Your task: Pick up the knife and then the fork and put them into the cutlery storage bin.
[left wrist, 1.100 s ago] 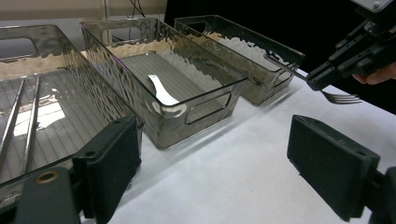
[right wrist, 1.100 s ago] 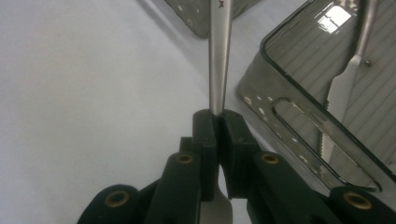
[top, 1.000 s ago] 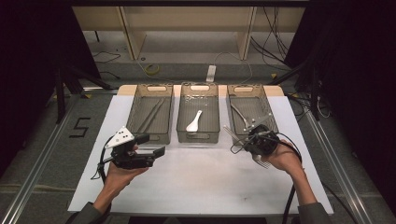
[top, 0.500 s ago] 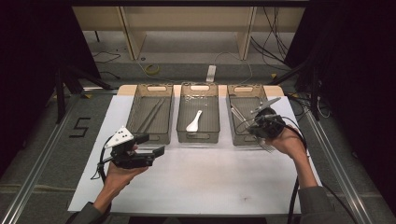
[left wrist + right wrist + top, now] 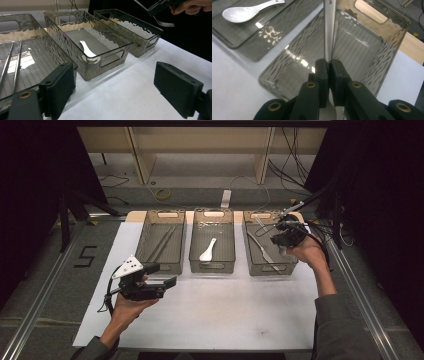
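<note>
Right gripper (image 5: 284, 227), jaws clamped on a metal fork (image 5: 329, 27), had risen over the right-hand bin (image 5: 295, 265); left gripper (image 5: 125, 92) hung level, jaws apart.

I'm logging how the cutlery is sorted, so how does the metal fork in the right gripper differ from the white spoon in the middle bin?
The shiny metal fork is clamped between the shut jaws of the right gripper, up over the right-hand smoky clear plastic bin; the white spoon lies loose and flat on the floor of the middle bin. The fork is reflective, the spoon matt white. Both are single pieces of cutlery.
</note>
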`<state>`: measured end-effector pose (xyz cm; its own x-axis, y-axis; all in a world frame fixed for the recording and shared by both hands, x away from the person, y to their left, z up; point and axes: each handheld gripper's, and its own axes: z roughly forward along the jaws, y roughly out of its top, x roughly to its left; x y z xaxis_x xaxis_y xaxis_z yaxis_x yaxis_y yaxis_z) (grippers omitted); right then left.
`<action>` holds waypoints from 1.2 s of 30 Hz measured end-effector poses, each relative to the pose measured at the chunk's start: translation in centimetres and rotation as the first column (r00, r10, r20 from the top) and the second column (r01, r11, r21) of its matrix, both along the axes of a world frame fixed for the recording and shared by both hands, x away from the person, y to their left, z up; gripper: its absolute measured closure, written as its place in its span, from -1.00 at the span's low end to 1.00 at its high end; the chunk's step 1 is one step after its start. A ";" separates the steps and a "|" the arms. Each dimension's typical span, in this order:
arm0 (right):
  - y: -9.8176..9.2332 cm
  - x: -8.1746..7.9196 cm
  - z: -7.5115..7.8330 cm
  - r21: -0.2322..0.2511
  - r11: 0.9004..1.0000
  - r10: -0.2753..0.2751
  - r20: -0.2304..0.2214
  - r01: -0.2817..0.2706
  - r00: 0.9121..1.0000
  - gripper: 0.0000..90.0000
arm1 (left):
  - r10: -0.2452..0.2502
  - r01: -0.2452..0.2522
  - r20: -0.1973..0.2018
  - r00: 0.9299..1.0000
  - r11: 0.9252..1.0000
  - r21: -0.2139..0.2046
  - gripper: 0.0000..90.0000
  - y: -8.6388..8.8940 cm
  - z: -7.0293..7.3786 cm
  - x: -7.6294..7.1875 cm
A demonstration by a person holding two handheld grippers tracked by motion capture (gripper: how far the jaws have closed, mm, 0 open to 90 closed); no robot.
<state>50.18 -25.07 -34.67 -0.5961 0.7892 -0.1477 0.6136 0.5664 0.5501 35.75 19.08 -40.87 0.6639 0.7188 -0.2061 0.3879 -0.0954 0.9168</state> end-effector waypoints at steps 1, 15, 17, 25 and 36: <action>0.0 0.3 0.0 0.003 1.000 -0.010 -0.003 0.010 1.000 0.90 | 0.000 0.000 -0.001 1.000 1.000 0.000 -0.64 0.0 0.0 0.0; 0.1 3.2 -0.4 0.020 0.998 -0.062 -0.015 0.062 0.998 0.90 | -0.003 0.003 -0.001 1.000 1.000 -0.004 -0.64 0.0 0.0 0.0; 0.1 3.5 -0.5 0.019 0.997 -0.068 -0.010 0.068 0.998 0.90 | -0.002 0.002 -0.001 1.000 1.000 -0.002 -0.64 0.0 0.0 0.1; 0.3 4.5 -1.1 0.013 0.996 -0.085 -0.023 0.086 0.996 0.90 | -0.004 0.004 -0.001 1.000 1.000 -0.001 -0.64 0.0 0.0 0.1; 1.0 5.4 -2.3 0.003 0.994 -0.110 -0.044 0.110 0.993 0.90 | -0.005 0.005 0.001 1.000 1.000 -0.002 -0.64 0.0 0.0 0.1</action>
<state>55.58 -24.11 -36.95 -0.5117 0.8508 -0.1193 0.6954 0.4917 0.5240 35.80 19.04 -40.87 0.6677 0.7151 -0.2071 0.3868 -0.0955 0.9172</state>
